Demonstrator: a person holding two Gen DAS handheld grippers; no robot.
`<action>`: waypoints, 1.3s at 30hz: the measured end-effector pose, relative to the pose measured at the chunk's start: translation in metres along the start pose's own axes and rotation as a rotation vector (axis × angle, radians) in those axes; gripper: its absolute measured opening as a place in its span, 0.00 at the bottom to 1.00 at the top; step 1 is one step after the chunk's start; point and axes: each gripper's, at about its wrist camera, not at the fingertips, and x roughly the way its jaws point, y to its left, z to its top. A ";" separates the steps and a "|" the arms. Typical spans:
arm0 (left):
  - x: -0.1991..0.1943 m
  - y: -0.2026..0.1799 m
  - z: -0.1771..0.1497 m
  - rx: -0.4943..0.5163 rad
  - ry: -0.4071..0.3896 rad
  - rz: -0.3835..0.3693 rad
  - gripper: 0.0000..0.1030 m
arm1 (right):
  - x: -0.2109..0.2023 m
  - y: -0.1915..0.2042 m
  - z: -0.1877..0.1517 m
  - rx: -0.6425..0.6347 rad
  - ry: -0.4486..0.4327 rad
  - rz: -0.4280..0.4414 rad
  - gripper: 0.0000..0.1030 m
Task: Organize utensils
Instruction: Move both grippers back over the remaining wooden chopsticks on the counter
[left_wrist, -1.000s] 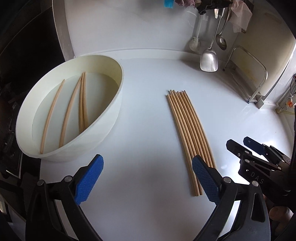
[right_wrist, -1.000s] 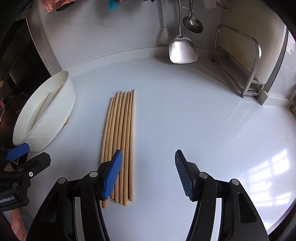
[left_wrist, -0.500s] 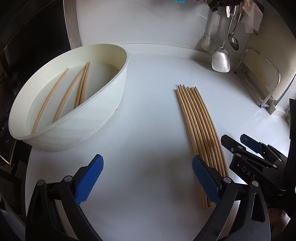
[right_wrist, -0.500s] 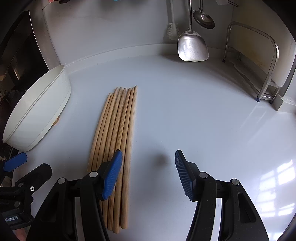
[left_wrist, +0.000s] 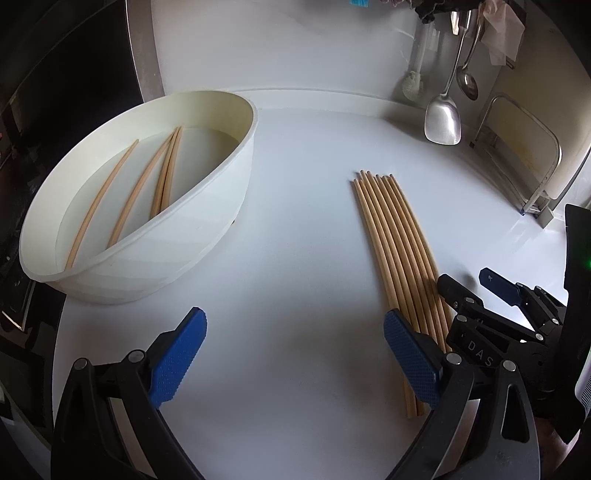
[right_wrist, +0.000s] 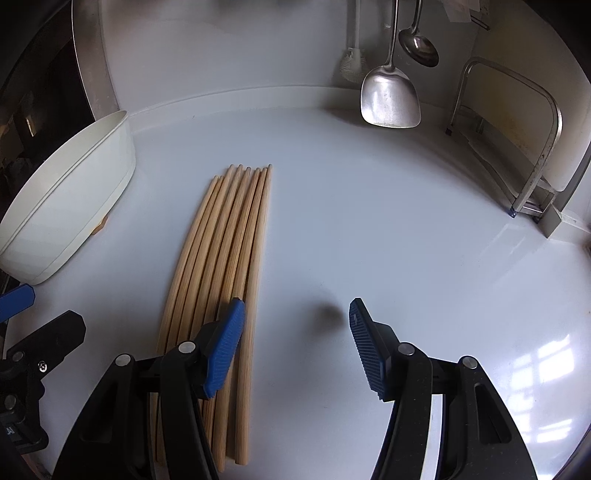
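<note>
White and shiny, the kitchen counter (right_wrist: 388, 229) ran back to a pale wall. A row of wooden chopsticks (right_wrist: 225, 251) lay flat on it, side by side and touching. A white oval tub (left_wrist: 207, 221) sat to the left of them, and four more chopsticks (left_wrist: 147, 188) lay inside it. A metal spatula (right_wrist: 389, 96) and a ladle (right_wrist: 419, 46) hung on the wall. A metal rack (right_wrist: 532, 147) stood at the far right. The left gripper (left_wrist: 295, 354) was wide open over bare counter with nothing in it. The right gripper (right_wrist: 297, 332) was wide open too and held nothing. Its left blue pad sat over the near ends of the chopsticks on the counter.
</note>
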 end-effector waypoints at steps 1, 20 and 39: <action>0.000 0.000 0.001 -0.001 -0.001 0.001 0.92 | 0.000 0.000 0.000 -0.004 0.000 -0.001 0.55; 0.017 -0.022 0.007 -0.003 0.017 -0.003 0.92 | 0.001 -0.028 -0.001 -0.052 -0.012 -0.026 0.55; 0.044 -0.036 0.000 0.011 0.063 0.044 0.92 | -0.006 -0.049 0.003 -0.036 -0.044 0.031 0.55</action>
